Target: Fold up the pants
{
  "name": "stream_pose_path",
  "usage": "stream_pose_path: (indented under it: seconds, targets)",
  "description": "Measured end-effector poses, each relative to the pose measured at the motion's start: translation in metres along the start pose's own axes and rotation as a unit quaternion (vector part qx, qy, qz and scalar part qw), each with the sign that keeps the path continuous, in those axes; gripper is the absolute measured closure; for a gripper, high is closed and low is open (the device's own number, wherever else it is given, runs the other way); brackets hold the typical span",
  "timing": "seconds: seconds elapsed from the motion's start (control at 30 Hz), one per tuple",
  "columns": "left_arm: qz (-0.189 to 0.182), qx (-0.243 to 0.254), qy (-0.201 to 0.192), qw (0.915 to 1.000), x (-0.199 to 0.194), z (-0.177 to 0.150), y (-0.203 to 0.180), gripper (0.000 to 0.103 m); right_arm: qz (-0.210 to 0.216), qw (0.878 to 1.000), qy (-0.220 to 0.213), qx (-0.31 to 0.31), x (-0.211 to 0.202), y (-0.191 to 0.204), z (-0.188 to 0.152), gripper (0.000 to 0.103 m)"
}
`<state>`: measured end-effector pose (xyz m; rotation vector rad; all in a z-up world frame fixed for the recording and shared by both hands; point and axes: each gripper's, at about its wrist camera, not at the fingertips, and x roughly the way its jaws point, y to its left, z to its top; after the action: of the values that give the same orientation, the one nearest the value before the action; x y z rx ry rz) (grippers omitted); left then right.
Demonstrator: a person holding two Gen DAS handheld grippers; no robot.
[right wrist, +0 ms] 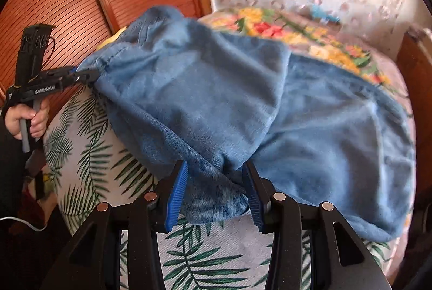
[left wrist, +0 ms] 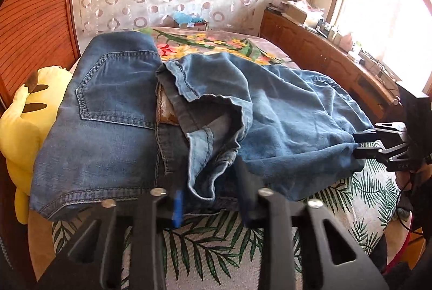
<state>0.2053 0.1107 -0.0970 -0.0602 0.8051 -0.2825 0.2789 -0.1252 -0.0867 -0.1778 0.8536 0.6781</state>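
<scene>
Blue denim pants [left wrist: 113, 111] lie on the bed, back pocket up at the left, with the legs bunched over them toward the right [left wrist: 283, 111]. My left gripper [left wrist: 210, 198] is at the near edge with a hem fold between its blue-padded fingers. In the right wrist view it [right wrist: 83, 76] looks shut on the pants' edge. My right gripper [right wrist: 213, 192] has a bunch of denim [right wrist: 210, 111] between its fingers, which stand somewhat apart. In the left wrist view it [left wrist: 356, 144] pinches the fabric's right edge.
A leaf-print sheet [left wrist: 205, 244] covers the near bed and a floral blanket [left wrist: 216, 44] the far part. A yellow plush toy [left wrist: 24, 125] lies at the left. A wooden cabinet [left wrist: 324, 52] with clutter runs along the right under a window.
</scene>
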Motion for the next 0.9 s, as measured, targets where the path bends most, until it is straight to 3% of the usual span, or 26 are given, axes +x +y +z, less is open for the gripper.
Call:
stream_pose_path:
  seconds: [0.07,0.17,0.43,0.67,0.9]
  targets:
    - [0.001,-0.001,-0.003,1.0000,-0.001,0.000,-0.001,0.087,0.004,1.000,-0.002,-0.001,-0.002,-0.002,-0.001,0.090]
    - [-0.001,-0.003,-0.011,0.9999,-0.007,0.000,-0.003,0.090,0.012,1.000,-0.016,-0.008,-0.013,-0.005,-0.005,0.098]
    - [0.000,-0.002,-0.021,0.9998,-0.024,-0.007,-0.014,0.091,-0.016,0.998,-0.058,0.003,-0.045,0.011,-0.042,0.100]
    - [0.015,-0.019,-0.001,0.9997,-0.023,-0.029,-0.007,0.091,-0.015,0.999,-0.035,0.010,-0.039,0.020,-0.070,0.100]
    - [0.016,-0.020,0.001,0.9997,-0.028,-0.030,-0.003,0.089,-0.022,0.999,-0.031,0.021,-0.043,0.017,-0.062,0.100]
